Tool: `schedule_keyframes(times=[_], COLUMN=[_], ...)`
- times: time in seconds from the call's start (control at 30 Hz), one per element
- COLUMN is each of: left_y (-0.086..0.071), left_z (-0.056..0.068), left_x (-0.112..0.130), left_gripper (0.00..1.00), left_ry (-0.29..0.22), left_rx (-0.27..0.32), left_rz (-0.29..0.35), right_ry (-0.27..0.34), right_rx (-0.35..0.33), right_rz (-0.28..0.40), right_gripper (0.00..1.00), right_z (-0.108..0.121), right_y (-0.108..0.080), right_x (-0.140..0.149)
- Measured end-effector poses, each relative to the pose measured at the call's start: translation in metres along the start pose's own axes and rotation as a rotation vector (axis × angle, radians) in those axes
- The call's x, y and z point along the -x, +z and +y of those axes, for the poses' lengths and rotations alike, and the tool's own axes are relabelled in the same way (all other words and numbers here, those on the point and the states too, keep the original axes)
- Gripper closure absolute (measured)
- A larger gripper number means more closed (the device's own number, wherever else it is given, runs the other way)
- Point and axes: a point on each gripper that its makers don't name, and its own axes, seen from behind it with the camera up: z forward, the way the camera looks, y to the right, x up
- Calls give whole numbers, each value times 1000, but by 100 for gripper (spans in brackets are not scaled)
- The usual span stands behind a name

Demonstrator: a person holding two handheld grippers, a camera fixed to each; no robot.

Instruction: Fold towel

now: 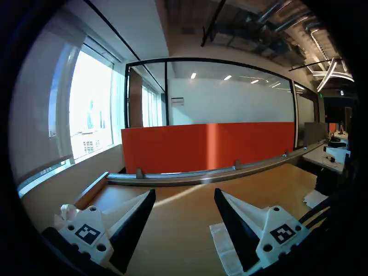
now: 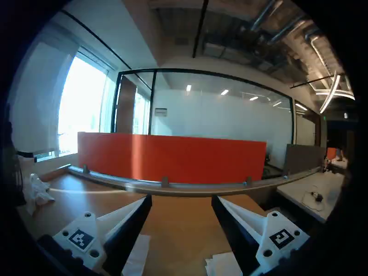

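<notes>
Currently pre-grasp: left gripper (image 1: 184, 191) and right gripper (image 2: 181, 198) both spread wide, empty, over the wooden desk (image 1: 184, 230); next, probably dip and pinch the white towel (image 1: 225, 244) edge.

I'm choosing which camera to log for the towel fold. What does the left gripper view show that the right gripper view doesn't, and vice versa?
Left gripper view: the left gripper, open, with dark cords by the right edge. Right gripper view: the right gripper, open, and a thin cable on the neighbouring white desk. Both: the wooden desk, the orange divider, the window, a crumpled white wad at left, and flat white towel near the fingers.
</notes>
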Motion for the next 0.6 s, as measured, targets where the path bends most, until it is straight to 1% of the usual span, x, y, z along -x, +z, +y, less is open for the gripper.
schedule_keyframes(times=[0.1,0.27,0.43,0.6], left_y=[10,15,14,10], left_z=[12,30,49,63], left_x=[6,16,28,41], left_gripper=[6,6,6,6], left_ry=[8,34,82,123], left_rx=[26,101,193,264], left_rz=[-23,-73,-133,-191], right_ry=[-30,-85,-144,-208], right_rx=[-39,-129,-195,-264], right_rz=[-20,-78,-156,-229], right_gripper=[0,0,0,0], right_z=[-7,-23,-36,-50], right_y=[-1,-4,-9,-14], right_x=[-5,-2,12,26])
